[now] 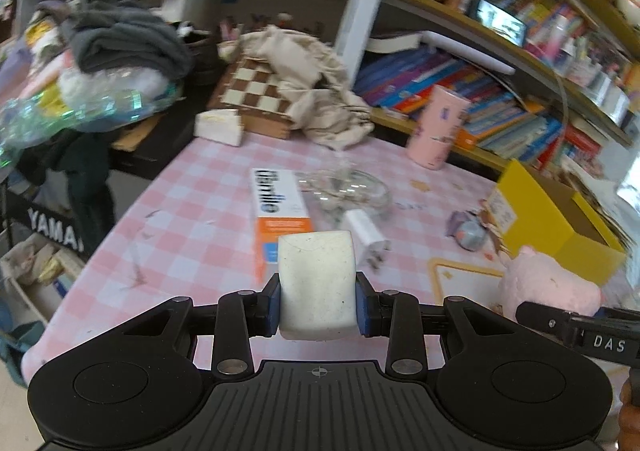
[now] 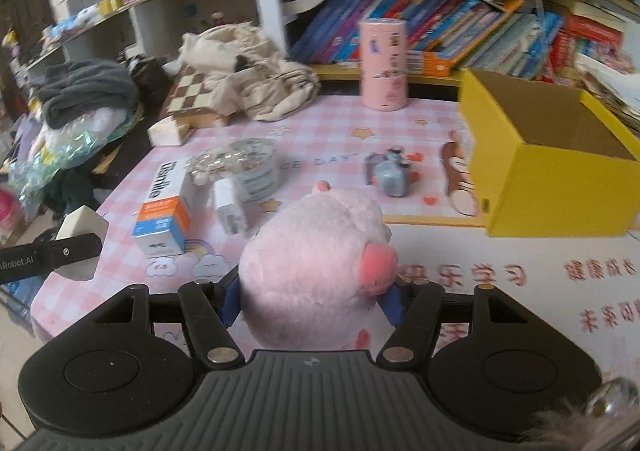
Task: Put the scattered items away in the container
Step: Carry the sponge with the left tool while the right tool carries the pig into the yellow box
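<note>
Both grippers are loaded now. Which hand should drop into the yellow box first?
Right, probably. The right gripper holds the pink plush, and the yellow box sits open just ahead on its right. The left gripper, clamped on the white block, is further from the box and would have to cross over.

Both wrist views look forward and downward over the pink checked tablecloth toward the far bookshelves, from close above its near edge; the left sits further left, and both share the yellow box at right
</note>
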### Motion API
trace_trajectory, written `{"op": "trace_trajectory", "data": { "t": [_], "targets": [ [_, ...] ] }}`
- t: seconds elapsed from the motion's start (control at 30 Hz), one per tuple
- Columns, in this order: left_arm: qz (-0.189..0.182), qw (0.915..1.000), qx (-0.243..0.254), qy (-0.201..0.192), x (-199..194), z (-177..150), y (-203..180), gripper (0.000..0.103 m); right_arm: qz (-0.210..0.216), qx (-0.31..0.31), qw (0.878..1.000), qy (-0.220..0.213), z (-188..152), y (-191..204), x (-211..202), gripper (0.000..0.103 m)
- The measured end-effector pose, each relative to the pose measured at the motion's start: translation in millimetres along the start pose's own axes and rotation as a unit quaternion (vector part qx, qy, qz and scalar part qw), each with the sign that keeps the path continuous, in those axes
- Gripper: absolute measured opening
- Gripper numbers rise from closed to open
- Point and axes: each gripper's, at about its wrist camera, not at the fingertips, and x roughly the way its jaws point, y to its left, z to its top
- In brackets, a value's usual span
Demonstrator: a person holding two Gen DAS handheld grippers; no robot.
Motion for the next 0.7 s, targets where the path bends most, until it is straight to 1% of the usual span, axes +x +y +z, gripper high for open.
{"op": "trace_trajectory", "data": {
  "t": [0.17,0.33,0.7],
  "targets": [
    [-0.030,0.9991,0.028,0.011,4.3,-3.4,-18.6,0.033,-0.028,0.032,0.999,-0.001,-8.6,-18.0,-11.8,0.063],
    [-0.052,0.9975,0.041,0.023,8.5,-7.6,-29.9,0.033,-0.047,0.044,0.998,0.000,-16.1,-27.4,-21.8,0.063],
    [-0.085,0.9944,0.053,0.036,18.8,-11.6,-49.0,0.033,-0.070,0.044,0.996,0.014,-24.5,-39.0,-28.6,0.063]
  ]
}}
